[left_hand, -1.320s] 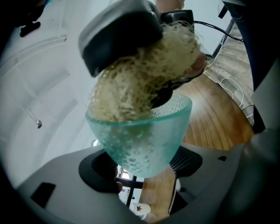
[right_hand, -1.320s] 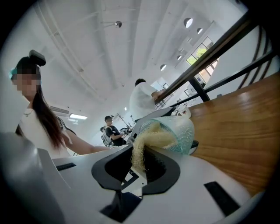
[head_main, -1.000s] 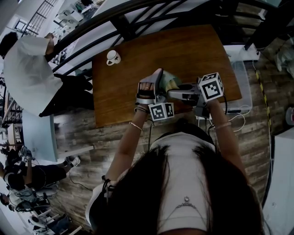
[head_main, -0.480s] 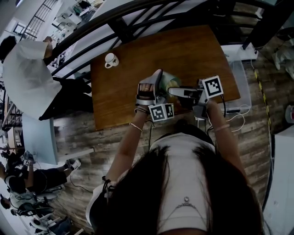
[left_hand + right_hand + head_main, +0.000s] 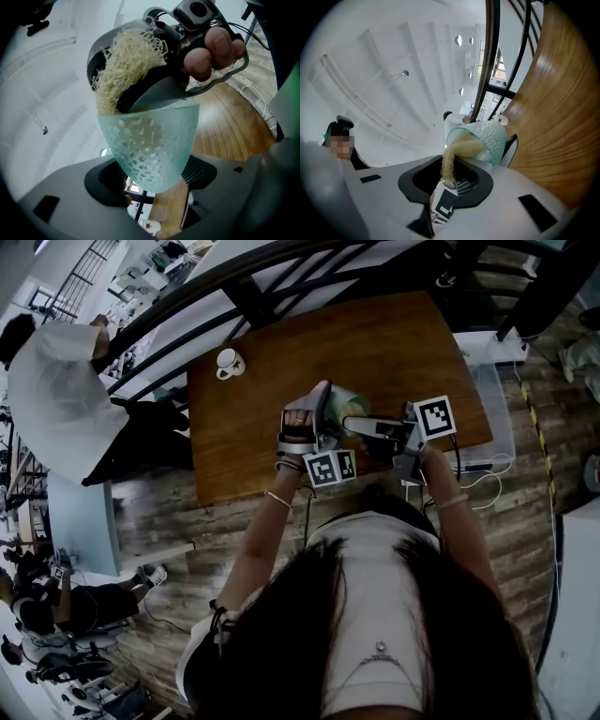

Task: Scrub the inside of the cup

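Note:
A pale green dimpled glass cup [image 5: 154, 145] is tilted on its side above the wooden table [image 5: 281, 381], and my left gripper [image 5: 152, 190] is shut on its base. My right gripper [image 5: 450, 177] is shut on a beige mesh scrubber [image 5: 459, 151] whose far end is pushed into the cup's [image 5: 488, 137] mouth. In the left gripper view the scrubber [image 5: 126, 65] bulges over the rim, and the right gripper's jaws reach into the cup. From the head view both grippers meet over the table's near half, left gripper [image 5: 325, 418] and right gripper [image 5: 354, 425] at the cup [image 5: 344, 401].
A white mug [image 5: 230, 360] stands near the table's far left corner. A person in a white top [image 5: 56, 390] is beyond the table's left side. Dark railings [image 5: 281, 277] run behind the table. A clear plastic box [image 5: 494, 399] sits off its right edge.
My right gripper has rolled about its own axis, so its marker cube now shows one face instead of two. The left gripper and the cup have stayed put.

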`<state>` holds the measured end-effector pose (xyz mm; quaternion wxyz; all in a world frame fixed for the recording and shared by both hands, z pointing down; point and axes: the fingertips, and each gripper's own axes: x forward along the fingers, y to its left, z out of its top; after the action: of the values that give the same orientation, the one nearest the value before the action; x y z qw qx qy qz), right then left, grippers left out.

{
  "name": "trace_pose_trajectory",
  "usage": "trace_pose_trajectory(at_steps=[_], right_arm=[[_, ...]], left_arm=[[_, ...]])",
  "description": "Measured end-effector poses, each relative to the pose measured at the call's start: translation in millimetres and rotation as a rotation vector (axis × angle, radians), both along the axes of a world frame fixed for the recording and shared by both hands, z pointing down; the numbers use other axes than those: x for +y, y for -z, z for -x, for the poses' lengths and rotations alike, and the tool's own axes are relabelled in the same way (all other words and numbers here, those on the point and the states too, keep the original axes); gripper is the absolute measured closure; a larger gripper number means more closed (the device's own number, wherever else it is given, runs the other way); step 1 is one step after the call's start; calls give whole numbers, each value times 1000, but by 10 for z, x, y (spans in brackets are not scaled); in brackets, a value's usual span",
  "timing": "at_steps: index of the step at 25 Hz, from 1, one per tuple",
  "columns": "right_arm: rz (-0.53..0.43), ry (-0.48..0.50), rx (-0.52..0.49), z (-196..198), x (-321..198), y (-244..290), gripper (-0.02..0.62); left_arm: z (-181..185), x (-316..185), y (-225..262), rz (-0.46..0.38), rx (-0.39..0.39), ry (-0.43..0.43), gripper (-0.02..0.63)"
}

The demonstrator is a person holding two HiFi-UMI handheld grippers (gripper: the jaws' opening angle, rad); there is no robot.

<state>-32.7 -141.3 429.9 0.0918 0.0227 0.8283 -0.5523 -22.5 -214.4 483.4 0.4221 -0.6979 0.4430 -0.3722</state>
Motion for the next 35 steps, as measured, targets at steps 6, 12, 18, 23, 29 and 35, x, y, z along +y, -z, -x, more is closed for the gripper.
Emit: trace_pose_trajectory(at_steps=[6, 12, 18, 23, 29, 35], right_arm=[[-37, 0, 37, 42, 5, -37, 514], [-68, -6, 98, 70, 6, -106, 514], [-98, -15, 137, 78, -6, -162, 514], [-106, -35, 186, 65, -38, -205, 514], [-153, -21, 246, 55, 14, -253, 514], [-219, -40, 277, 39, 5, -256, 514]], left_arm=[[52, -1, -32, 20, 18, 18, 256], [108, -13, -38, 43, 37, 38, 256], [174, -25, -67, 71, 56, 66, 256], [244, -45, -79, 102, 73, 94, 256], [292, -85, -131, 138, 111, 132, 256], [310, -99, -160, 210, 188, 179, 256]])
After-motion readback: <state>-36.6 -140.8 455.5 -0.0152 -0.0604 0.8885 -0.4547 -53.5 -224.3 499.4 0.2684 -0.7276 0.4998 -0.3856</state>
